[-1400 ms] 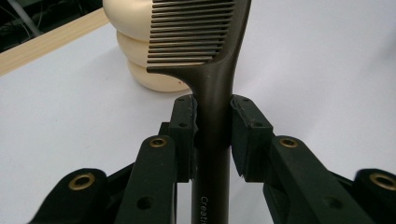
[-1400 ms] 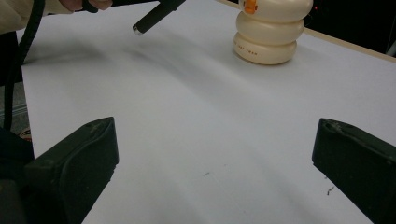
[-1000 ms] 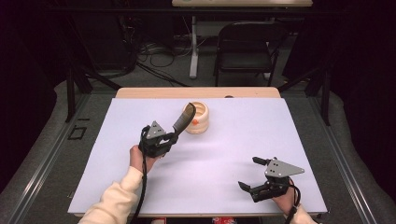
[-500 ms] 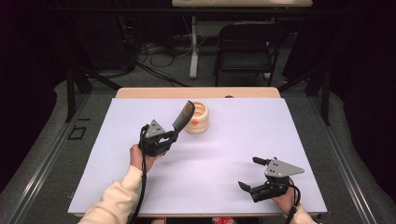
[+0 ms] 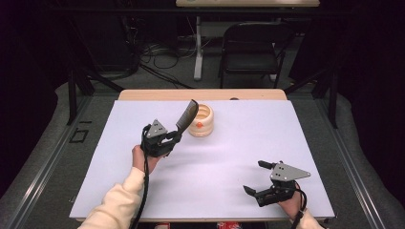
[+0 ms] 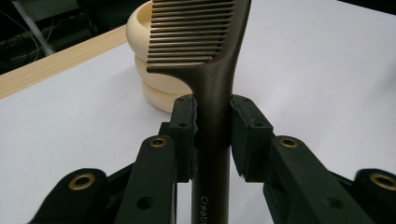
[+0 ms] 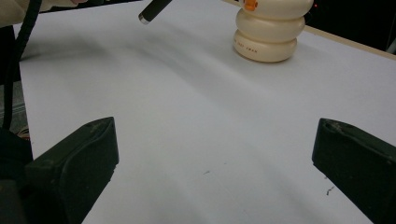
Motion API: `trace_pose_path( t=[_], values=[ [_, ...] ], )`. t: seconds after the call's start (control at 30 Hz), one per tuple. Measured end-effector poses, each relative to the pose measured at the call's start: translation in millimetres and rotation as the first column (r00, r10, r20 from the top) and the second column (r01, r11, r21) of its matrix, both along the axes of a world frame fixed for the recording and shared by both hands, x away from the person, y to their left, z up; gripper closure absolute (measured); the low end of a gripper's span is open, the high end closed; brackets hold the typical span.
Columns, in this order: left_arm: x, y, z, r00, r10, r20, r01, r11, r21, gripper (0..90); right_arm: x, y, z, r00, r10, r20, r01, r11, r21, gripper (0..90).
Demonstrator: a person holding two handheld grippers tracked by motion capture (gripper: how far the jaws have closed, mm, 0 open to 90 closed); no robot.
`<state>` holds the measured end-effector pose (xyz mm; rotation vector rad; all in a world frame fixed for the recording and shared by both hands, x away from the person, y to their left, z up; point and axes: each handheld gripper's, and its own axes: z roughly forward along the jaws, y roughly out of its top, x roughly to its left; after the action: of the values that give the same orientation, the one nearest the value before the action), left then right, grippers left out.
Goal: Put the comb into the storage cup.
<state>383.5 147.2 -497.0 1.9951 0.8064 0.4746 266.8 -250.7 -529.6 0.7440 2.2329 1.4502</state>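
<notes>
Dark floor, loose cables and a black folding chair lie behind the white table top in the high view. Our left gripper is clamped on the handle of a dark brown plastic comb, whose toothed end rises up and away from the jaws to lean over the near rim of a cream ribbed holder shaped like stacked rings, just beyond the gripper. Our right gripper rests well apart from both, low on the table's near right, jaws spread and empty. We judge the step to be setting the comb into the holder: we should lift the toothed end clear of the rim, centre it over the opening, then tip and lower it gently, so the light holder is not nudged.

Along the left gripper's jaws, the pads press both sides of the comb's narrow neck, right below the teeth. Its surface is smooth and glossy brown, with fine, even, close-set teeth and small pale lettering lower on the handle. Just past the comb stands the holder. With so slim and slick a neck, we should keep the squeeze firm while tilting.

From the right gripper's view, its two jaws stand wide with bare table between them; far ahead sits the holder, an orange mark near its top, and the comb's handle tip hangs above the table.
</notes>
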Motion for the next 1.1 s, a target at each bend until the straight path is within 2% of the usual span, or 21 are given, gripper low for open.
trace_pose_path(
  t=[0.33,0.6,1.1],
  values=[
    [5.5,-1.7,8.5,1.0000,-0.008,0.002,0.008,1.0000,0.000,72.0,-0.5,0.6,0.1,1.0000,-0.003,-0.001,0.003,1.0000,-0.002,0.0],
    [10.3,-4.5,18.6,0.9997,-0.008,0.024,0.008,0.9999,-0.007,72.0,-0.5,0.6,0.0,1.0000,-0.004,-0.001,0.004,1.0000,-0.001,0.0],
    [27.8,-10.7,38.0,0.9991,-0.011,0.040,0.012,0.9996,-0.026,72.0,-0.1,0.9,-0.3,1.0000,-0.001,-0.002,0.001,1.0000,-0.002,0.0]
  ],
)
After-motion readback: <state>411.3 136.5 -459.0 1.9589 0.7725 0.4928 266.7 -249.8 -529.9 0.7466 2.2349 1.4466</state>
